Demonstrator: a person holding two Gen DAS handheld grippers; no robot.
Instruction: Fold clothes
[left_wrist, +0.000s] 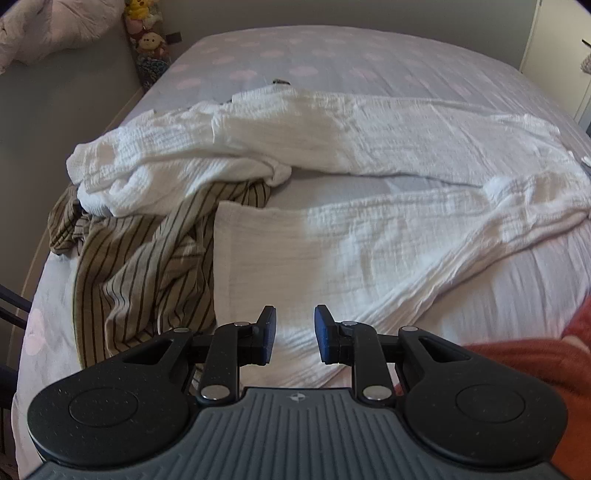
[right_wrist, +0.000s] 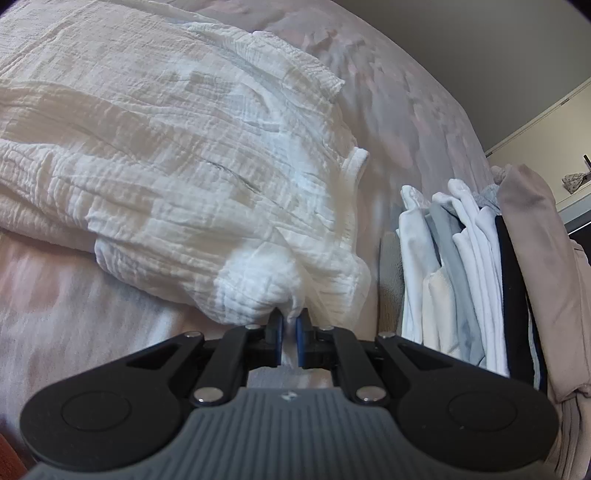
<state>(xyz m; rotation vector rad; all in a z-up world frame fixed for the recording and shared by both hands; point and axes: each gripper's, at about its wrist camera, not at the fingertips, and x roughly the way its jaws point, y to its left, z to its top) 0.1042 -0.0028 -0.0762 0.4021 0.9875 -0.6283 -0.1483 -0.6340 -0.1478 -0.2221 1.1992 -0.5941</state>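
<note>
White crinkled garment (left_wrist: 332, 155) spread across the bed (left_wrist: 332, 55), filling mid-frame just beyond the left gripper (left_wrist: 294, 334); striped cloth (left_wrist: 147, 258) at left, partly buried beneath. Lower right edge blurred, cut off. Left fingers (left_wrist: 267, 332) parted, holding nothing. Right gripper (right_wrist: 290, 334) pinching a bunched garment fold at lower centre.

Left tool (left_wrist: 295, 334) parted, empty — over white garment (left_wrist: 332, 155), striped cloth (left_wrist: 147, 258), perhaps a shirt.
</note>
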